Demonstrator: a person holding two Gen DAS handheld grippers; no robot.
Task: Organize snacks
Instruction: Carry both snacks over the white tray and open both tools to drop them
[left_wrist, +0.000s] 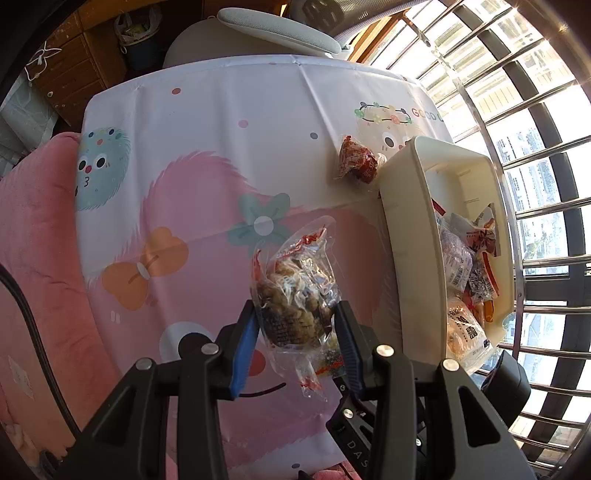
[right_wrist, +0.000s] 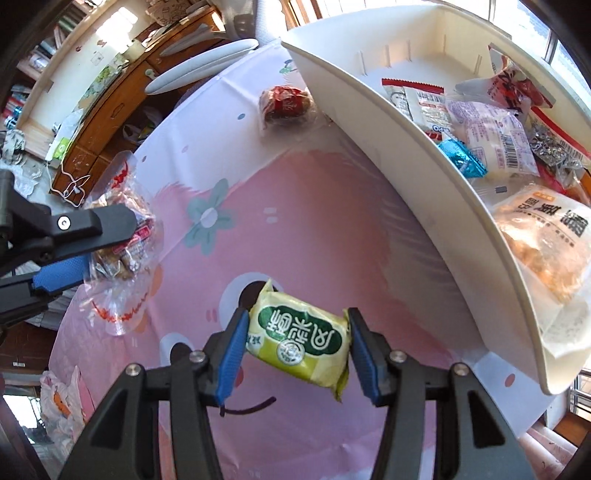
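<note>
Blue-padded, the left gripper (left_wrist: 297, 325) is clamped on a clear crinkly bag of brown snacks (left_wrist: 295, 284), held above the pink cartoon tablecloth (left_wrist: 207, 177). The right gripper (right_wrist: 297, 345) grips a yellow-green wrapped snack pack (right_wrist: 301, 338) beside the white plastic bin (right_wrist: 417, 177) of packets. 1 red-wrapped snack (right_wrist: 284, 105) lies on the cloth, touching the bin's wall.

The left tool (left_wrist: 295, 332) is showing black angular plastic arms, each finger lined with a blue ribbed pad (left_wrist: 243, 350). Round silver screws (left_wrist: 209, 348) are sitting on its joints, and white lettering is showing at five o'clock. The right tool (right_wrist: 295, 347) is wearing the same black frame, blue pads (right_wrist: 231, 360) and silver screws (right_wrist: 197, 355).
</note>
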